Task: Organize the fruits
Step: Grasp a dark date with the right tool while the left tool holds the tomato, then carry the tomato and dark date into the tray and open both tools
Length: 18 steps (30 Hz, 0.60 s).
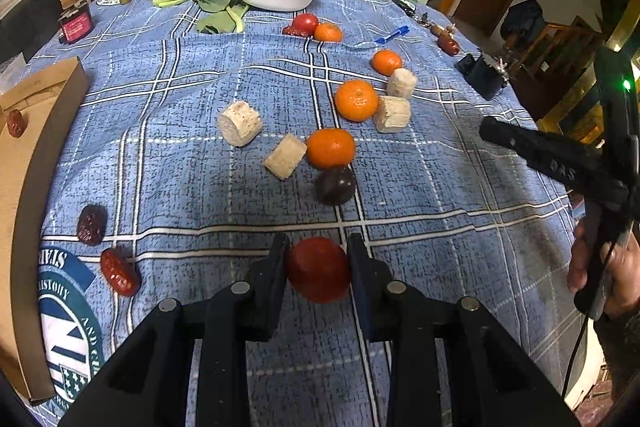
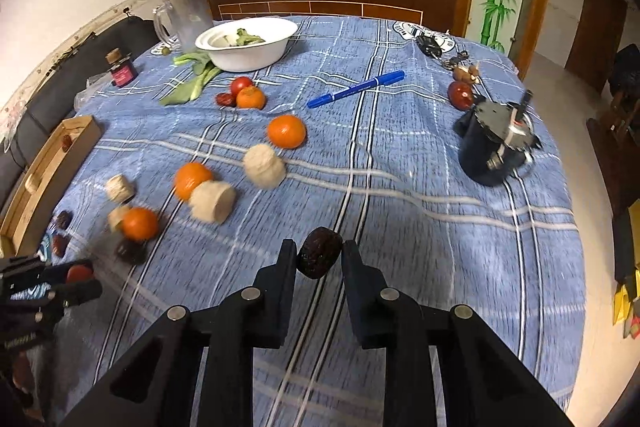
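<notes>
My left gripper (image 1: 318, 259) is shut on a red tomato (image 1: 318, 269) just above the blue checked cloth (image 1: 440, 187); it also shows at the left edge of the right wrist view as the left gripper (image 2: 76, 281). My right gripper (image 2: 320, 259) is shut on a dark wrinkled round fruit (image 2: 320, 253) and reaches in from the right as the right gripper (image 1: 490, 131). Several oranges (image 1: 356, 100), pale cut cylinders (image 1: 240, 123), a dark plum (image 1: 336, 185) and red dates (image 1: 120, 271) lie scattered mid-table. A brown tray (image 1: 44, 131) at the left holds a red date (image 1: 16, 123).
A white bowl (image 2: 244, 45) with greens, a glass mug (image 2: 188, 17) and loose leaves (image 2: 192, 83) stand at the back. A blue pen (image 2: 356, 89), keys (image 2: 432, 47), a black device (image 2: 496, 147) and a small jar (image 2: 122, 69) are on the cloth. A hand (image 1: 612, 267) grips the right tool.
</notes>
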Motion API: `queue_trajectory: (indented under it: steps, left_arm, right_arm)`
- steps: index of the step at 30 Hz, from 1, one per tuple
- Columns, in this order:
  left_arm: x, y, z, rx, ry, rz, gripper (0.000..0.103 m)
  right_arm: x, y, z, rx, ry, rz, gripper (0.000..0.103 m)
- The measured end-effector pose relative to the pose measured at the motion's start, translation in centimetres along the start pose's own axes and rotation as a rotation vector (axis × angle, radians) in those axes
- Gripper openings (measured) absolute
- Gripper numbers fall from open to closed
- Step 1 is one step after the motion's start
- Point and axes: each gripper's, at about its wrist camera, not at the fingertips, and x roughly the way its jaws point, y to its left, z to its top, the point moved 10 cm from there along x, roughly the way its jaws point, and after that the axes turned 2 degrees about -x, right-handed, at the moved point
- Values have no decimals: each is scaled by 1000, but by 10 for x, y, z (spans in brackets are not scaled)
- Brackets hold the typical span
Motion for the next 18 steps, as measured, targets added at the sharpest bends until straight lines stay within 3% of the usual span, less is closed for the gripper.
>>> queue_trajectory:
  steps: [8,18]
  left_arm:
    - [-30,13,-3,9,-34,5,28]
    - [-65,56,3,-36,-86,22,28]
  right_arm:
    - [-25,25,-16,-9,-12,-5,24]
    - [-32,90,3,-67,-43,34,24]
